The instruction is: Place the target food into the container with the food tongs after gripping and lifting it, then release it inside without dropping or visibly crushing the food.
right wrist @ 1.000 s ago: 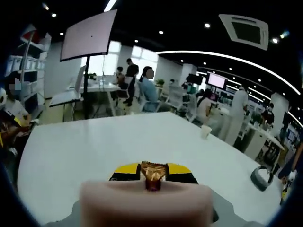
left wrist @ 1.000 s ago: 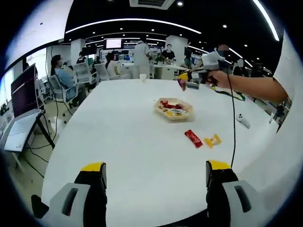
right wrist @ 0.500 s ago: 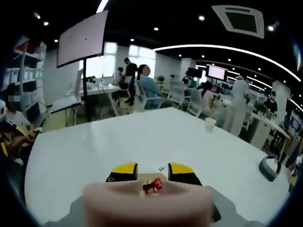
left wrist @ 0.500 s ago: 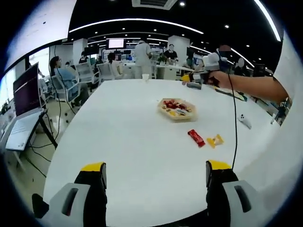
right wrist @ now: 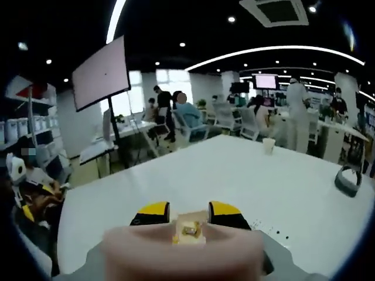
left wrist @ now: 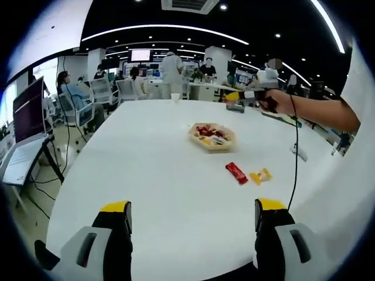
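You see bright ceiling lights point(left wrist: 164, 26) shining on the white table point(left wrist: 158, 170); edges bend, and your right view looks blurry.

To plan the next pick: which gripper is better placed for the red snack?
Probably right: the right gripper hangs open beyond the container, red snack nearby; left gripper sits farther back.

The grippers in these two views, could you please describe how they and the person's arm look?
The left gripper has black jaws with yellow tips set on grey bodies with dark slots. The right gripper has the same yellow-tipped black jaws behind a blurred pinkish block. In the left gripper view, the right gripper has a yellow tip and a black cable hanging from it; the person's arm wears a white short sleeve.
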Demonstrator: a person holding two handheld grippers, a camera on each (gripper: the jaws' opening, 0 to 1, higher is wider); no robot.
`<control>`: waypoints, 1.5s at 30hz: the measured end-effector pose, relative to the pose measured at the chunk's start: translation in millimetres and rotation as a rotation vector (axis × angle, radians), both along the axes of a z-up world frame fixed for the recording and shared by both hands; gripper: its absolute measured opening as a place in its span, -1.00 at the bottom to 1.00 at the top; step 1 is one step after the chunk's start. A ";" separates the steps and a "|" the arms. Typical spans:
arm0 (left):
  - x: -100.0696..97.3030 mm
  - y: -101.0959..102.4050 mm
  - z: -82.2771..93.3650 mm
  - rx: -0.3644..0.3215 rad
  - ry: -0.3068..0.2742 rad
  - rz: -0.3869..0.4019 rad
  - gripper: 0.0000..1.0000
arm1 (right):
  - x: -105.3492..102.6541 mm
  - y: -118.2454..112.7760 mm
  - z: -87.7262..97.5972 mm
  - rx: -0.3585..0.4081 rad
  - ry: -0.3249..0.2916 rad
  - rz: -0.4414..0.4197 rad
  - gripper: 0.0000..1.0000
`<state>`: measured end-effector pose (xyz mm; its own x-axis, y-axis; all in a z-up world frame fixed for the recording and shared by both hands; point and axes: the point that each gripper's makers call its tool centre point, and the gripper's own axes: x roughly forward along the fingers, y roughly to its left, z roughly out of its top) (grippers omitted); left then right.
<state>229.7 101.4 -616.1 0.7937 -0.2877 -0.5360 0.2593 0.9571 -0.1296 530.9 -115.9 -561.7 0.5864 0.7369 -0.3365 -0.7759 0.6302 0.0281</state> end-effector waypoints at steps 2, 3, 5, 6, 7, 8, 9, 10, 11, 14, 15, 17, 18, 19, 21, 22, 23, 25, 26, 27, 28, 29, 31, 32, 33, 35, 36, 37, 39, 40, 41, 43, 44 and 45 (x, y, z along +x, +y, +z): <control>1.7 -4.8 -2.1 0.000 0.002 -0.012 0.72 | -12.9 -1.6 -4.2 -0.015 -0.004 0.022 -0.49; 2.4 -6.9 -2.4 0.000 0.002 -0.017 0.72 | -19.0 -3.8 -4.9 -0.008 -0.002 0.023 -0.49; 4.4 -12.3 -1.7 -0.004 -0.001 -0.027 0.72 | -31.8 -3.9 -4.4 0.003 -0.018 0.045 -0.49; 5.5 -16.0 -1.6 -0.003 -0.003 -0.036 0.72 | -36.8 -3.5 -2.8 0.017 -0.026 0.053 -0.49; 6.0 -18.6 -2.2 -0.001 0.000 -0.042 0.72 | -42.9 -0.9 1.5 0.048 -0.040 0.071 -0.49; 6.2 -19.6 -2.6 0.000 0.002 -0.046 0.72 | -46.1 0.5 3.6 0.064 -0.045 0.081 -0.49; 7.8 -24.5 -2.9 0.004 0.004 -0.060 0.72 | -59.2 3.6 13.2 0.135 -0.057 0.104 -0.49; 8.7 -27.2 -2.7 0.005 0.006 -0.069 0.72 | -64.4 3.2 16.0 0.151 -0.061 0.103 -0.49; 9.2 -28.5 -2.6 0.007 0.007 -0.073 0.72 | -67.1 3.1 17.1 0.159 -0.060 0.103 -0.49; 14.2 -36.9 0.2 0.017 0.004 -0.098 0.72 | -87.4 1.4 22.5 0.196 -0.074 0.118 -0.49; 15.6 -39.6 1.1 0.018 0.000 -0.102 0.72 | -94.0 0.8 22.6 0.215 -0.066 0.122 -0.49; 16.2 -43.6 -0.5 0.016 0.005 -0.108 0.72 | -104.3 -1.0 18.4 0.213 -0.061 0.128 -0.49; 15.9 -47.1 -1.7 0.018 0.008 -0.114 0.72 | -111.8 -1.2 18.5 0.234 -0.061 0.143 -0.49; 15.4 -49.6 -2.7 0.018 0.011 -0.120 0.72 | -115.5 -1.8 18.8 0.249 -0.056 0.142 -0.49; 14.2 -55.0 -4.5 0.018 0.017 -0.132 0.72 | -124.5 -2.0 17.5 0.263 -0.046 0.157 -0.49; 13.7 -57.5 -5.7 0.017 0.021 -0.138 0.72 | -130.3 -2.1 17.1 0.270 -0.048 0.164 -0.49; 13.0 -59.8 -6.3 0.018 0.024 -0.144 0.72 | -136.9 -1.3 18.8 0.290 -0.046 0.175 -0.49; 12.5 -61.9 -5.9 0.020 0.025 -0.149 0.72 | -147.1 0.8 24.3 0.340 -0.038 0.191 -0.49; 12.3 -62.8 -5.6 0.019 0.025 -0.151 0.72 | -150.0 0.8 24.9 0.340 -0.043 0.195 -0.49; 12.3 -63.6 -5.2 0.017 0.024 -0.153 0.72 | -155.1 2.0 26.5 0.349 -0.043 0.206 -0.49; 12.2 -64.1 -5.4 0.018 0.025 -0.154 0.72 | -158.2 2.8 28.4 0.363 -0.041 0.211 -0.49; 12.1 -64.7 -5.6 0.019 0.026 -0.155 0.72 | -159.5 3.2 29.6 0.372 -0.041 0.214 -0.49; 11.7 -66.2 -5.6 0.020 0.025 -0.160 0.72 | -164.6 4.5 32.1 0.384 -0.043 0.224 -0.49; 11.4 -66.8 -5.9 0.020 0.026 -0.161 0.72 | -166.3 5.8 31.7 0.381 -0.041 0.227 -0.48; 11.2 -66.8 -6.1 0.021 0.027 -0.162 0.72 | -166.9 6.2 31.4 0.379 -0.040 0.228 -0.48; 10.3 -67.6 -6.6 0.021 0.027 -0.163 0.72 | -169.3 7.5 30.1 0.369 -0.042 0.234 -0.48; 10.0 -67.9 -6.8 0.021 0.028 -0.164 0.72 | -169.7 7.7 29.5 0.368 -0.040 0.235 -0.48; 9.3 -68.0 -7.4 0.022 0.030 -0.165 0.72 | -171.1 8.6 28.1 0.353 -0.042 0.236 -0.48; 8.6 -68.2 -7.7 0.028 0.031 -0.171 0.72 | -174.0 9.6 28.3 0.340 -0.052 0.245 -0.48; 8.5 -68.4 -7.5 0.029 0.032 -0.173 0.72 | -175.1 9.9 28.3 0.333 -0.056 0.247 -0.48; 8.9 -68.7 -6.8 0.030 0.030 -0.175 0.71 | -176.5 10.3 27.6 0.323 -0.059 0.250 -0.48; 9.9 -70.2 -5.4 0.032 0.029 -0.182 0.69 | -180.3 11.0 27.2 0.317 -0.065 0.260 -0.48; 10.0 -70.8 -5.0 0.033 0.029 -0.185 0.68 | -180.7 10.9 27.1 0.315 -0.066 0.261 -0.48; 10.9 -73.1 -3.7 0.033 0.025 -0.196 0.67 | -183.9 11.1 27.1 0.315 -0.066 0.271 -0.48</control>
<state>240.6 28.2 -619.8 0.7103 -0.4171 -0.5671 0.4382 0.8924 -0.1075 346.9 -104.8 -534.6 0.3696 0.9284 -0.0381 -0.9192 0.3713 0.1312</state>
